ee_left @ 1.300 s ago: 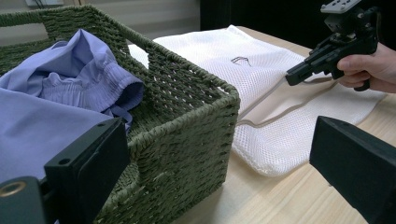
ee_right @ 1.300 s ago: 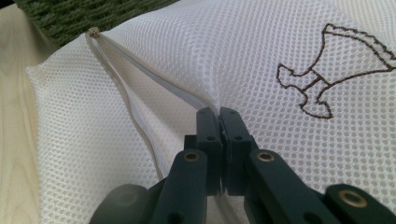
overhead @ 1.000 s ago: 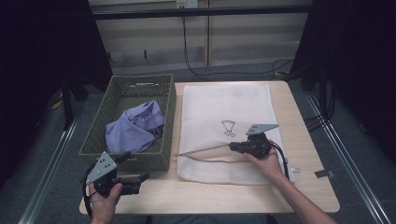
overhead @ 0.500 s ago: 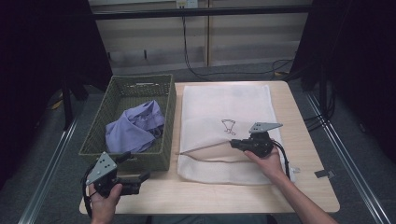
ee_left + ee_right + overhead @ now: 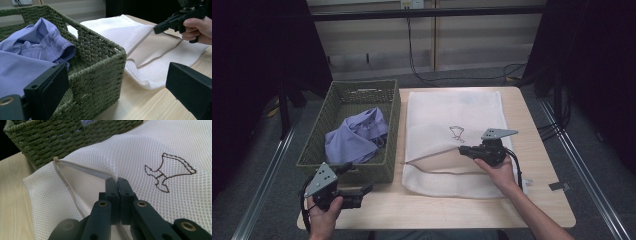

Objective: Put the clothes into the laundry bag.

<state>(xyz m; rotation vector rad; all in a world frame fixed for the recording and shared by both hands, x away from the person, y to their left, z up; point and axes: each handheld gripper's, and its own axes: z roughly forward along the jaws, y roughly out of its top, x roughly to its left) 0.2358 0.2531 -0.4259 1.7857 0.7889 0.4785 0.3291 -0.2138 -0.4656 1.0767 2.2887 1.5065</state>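
A white mesh laundry bag (image 5: 452, 107) with a brown embroidered mark (image 5: 167, 170) lies flat on the table. My right gripper (image 5: 460, 150) is shut on the upper edge of its zippered opening (image 5: 75, 168) and holds that edge lifted, so the mouth gapes toward the basket. A lavender garment (image 5: 357, 137) lies crumpled in the green woven basket (image 5: 362, 85) at the left. My left gripper (image 5: 357, 178) rests open at the basket's near corner, jaws wide apart with nothing between them. In the left gripper view the basket wall (image 5: 100, 65) and the bag (image 5: 120, 27) lie ahead.
The basket stands close against the bag's left side. Bare wooden table (image 5: 542, 200) runs along the front and right edges. A small grey tag (image 5: 558, 186) lies near the right front corner. Cables hang behind the table's far edge.
My right gripper has drawn the bag's edge slightly up and back, holding the mouth open. The left gripper has stayed in place.
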